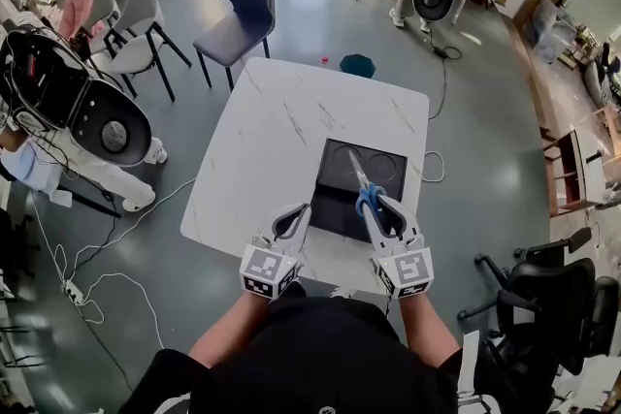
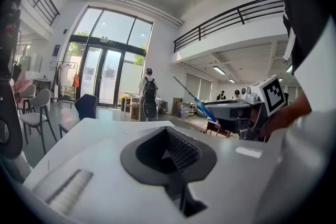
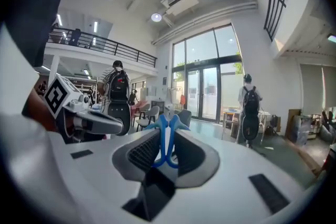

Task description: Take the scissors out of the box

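White marble table (image 1: 281, 131) fills the middle of the head view, on a grey floor with a dark chair (image 1: 238, 10) at its far side; the black box (image 1: 330, 160) lies on the half of the table nearest you, to your right of centre. Your right gripper (image 1: 380, 208) is clenched on the scissors (image 1: 364, 194); its ribbed pads pinch the blue handle loops, and the blades point away from you over the box's interior. From the left gripper view the blades slant upward in the air, clear of the tabletop. Your left gripper (image 1: 303, 208) hovers just beside the box's near left corner; its jaws are drawn together at the tips with nothing between them. The two grippers sit side by side, near each other but not touching.
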Demonstrator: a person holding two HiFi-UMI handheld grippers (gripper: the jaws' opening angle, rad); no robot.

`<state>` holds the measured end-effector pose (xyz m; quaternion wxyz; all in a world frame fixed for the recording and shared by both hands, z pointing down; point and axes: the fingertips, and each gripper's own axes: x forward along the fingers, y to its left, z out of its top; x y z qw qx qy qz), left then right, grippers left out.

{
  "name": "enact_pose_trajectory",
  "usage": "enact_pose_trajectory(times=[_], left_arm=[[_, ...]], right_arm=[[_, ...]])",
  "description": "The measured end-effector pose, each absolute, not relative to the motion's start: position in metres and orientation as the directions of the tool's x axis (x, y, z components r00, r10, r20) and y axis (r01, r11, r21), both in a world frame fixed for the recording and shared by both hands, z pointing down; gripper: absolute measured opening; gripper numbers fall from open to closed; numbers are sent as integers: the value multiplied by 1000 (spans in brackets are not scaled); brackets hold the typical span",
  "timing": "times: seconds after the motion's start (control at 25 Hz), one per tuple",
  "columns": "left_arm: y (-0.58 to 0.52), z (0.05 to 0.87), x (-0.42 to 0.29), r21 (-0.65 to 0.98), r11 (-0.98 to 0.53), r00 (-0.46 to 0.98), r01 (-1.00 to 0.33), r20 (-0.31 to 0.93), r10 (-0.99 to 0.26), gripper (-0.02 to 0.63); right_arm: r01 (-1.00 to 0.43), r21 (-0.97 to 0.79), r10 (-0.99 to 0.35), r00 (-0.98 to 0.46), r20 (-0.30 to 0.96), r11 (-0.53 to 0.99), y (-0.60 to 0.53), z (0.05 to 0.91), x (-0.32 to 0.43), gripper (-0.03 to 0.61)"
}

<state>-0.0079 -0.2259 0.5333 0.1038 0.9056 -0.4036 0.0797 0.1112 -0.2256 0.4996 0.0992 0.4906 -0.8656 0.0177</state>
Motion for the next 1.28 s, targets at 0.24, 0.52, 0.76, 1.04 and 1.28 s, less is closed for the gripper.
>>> enact_pose_trajectory(times=[0.24,0.52,0.76,1.04,1.28], left_arm=[[-225,526,-3,129,-654,665,-746,208,-717,9],[-225,520,-3,134,-650,663,-748,197,-723,9],[-228,511,-5,133,-639,653,-757,186,-735,9],[-228,508,-5,132,-641,654,-756,187,-733,9],[-227,507,-1,128,-645,657,-754,179,-732,9]], right_arm=[[-888,-11,-885,-460,74,460,-226,477,129,83],[-910,-197,-926,-377,33,364,-229,460,145,84],[-930,-168,-944,-331,-4,327,-226,448,152,84],[-941,-112,-947,-320,-16,320,-224,441,151,83],[-944,-96,-949,-314,-24,315,-223,437,153,83]])
